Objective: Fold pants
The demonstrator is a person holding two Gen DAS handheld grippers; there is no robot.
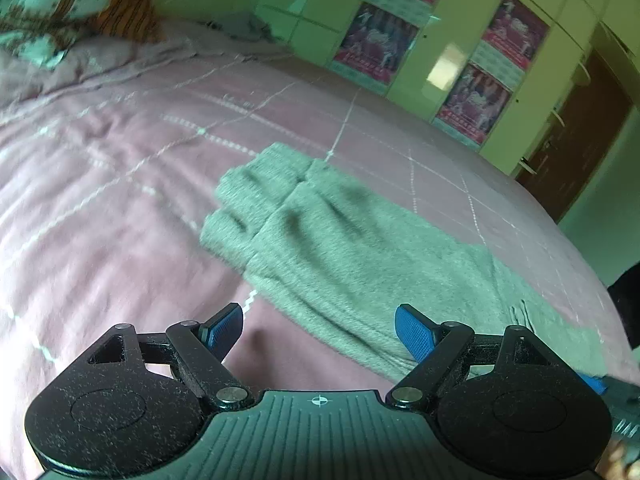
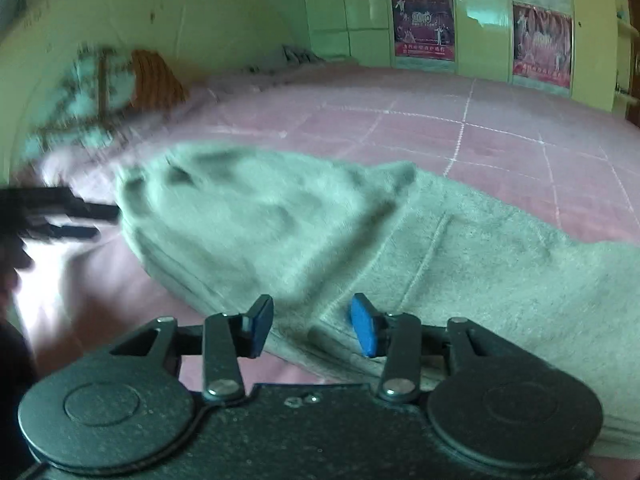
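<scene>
2 tools (image 1: 318, 330) (image 2: 312, 326) hovered over grey pants (image 1: 320, 232) on pink bed (image 1: 100, 208) | left wide, right half-parted, both empty | step: mid-fold | next: regrip an edge

Grey knit pants (image 1: 360, 240) lie flat on the pink checked bedspread (image 1: 120, 160), folded lengthwise with one leg stacked on the other. Both ribbed cuffs sit side by side at the far end. Fabric is soft, lightly wrinkled; a seam line runs near the waist end (image 2: 520, 280).
</scene>
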